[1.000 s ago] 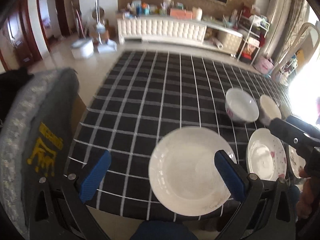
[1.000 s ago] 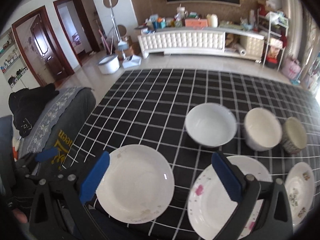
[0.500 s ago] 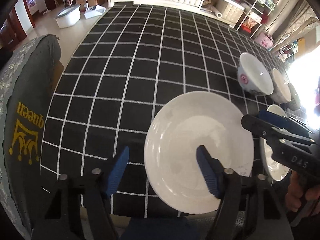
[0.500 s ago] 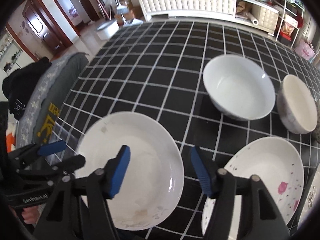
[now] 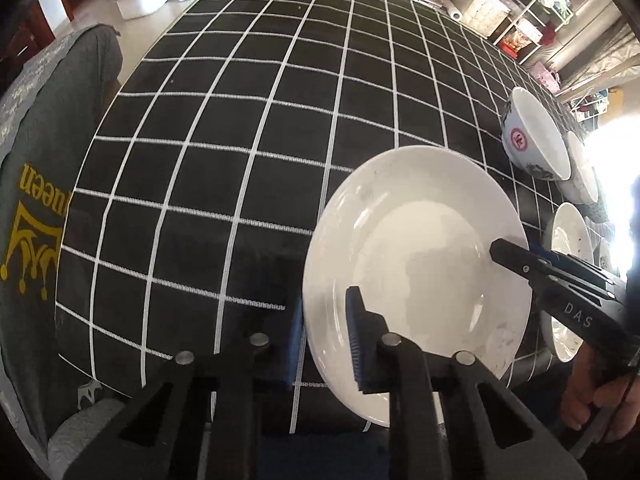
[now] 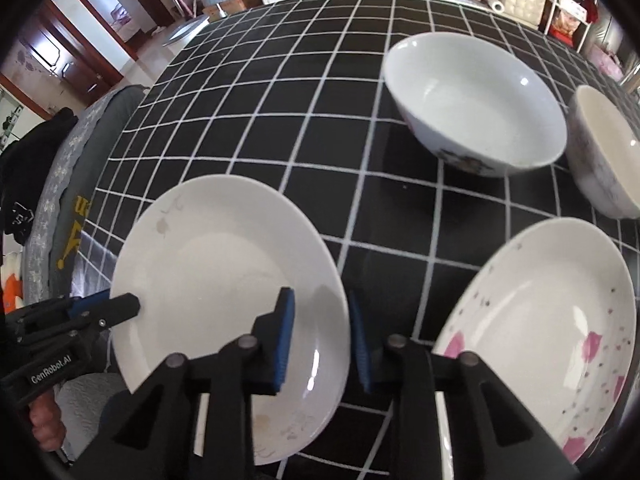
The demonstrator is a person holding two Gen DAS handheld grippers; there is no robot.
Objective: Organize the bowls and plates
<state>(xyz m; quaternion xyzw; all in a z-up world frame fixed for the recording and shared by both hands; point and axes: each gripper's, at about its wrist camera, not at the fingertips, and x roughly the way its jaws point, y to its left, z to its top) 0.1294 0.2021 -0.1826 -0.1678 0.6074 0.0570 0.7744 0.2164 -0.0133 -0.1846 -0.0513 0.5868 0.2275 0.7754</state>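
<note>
Now my left claw (image 5: 326,334) and right claw (image 6: 322,338) have just been closing, each straddling an opposite rim of the plain white plate (image 6: 224,300) lying flat, face up, near the surface's (image 5: 240,120) near edge; round, no long axis. Nothing is stacked yet

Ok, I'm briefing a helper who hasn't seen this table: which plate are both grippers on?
On the black checked tablecloth, look along the near edge, at its left end. The plain white plate there sits left of the pink-flowered plate. It alone has no pattern, and the left gripper and right gripper straddle its opposite rims.
</note>
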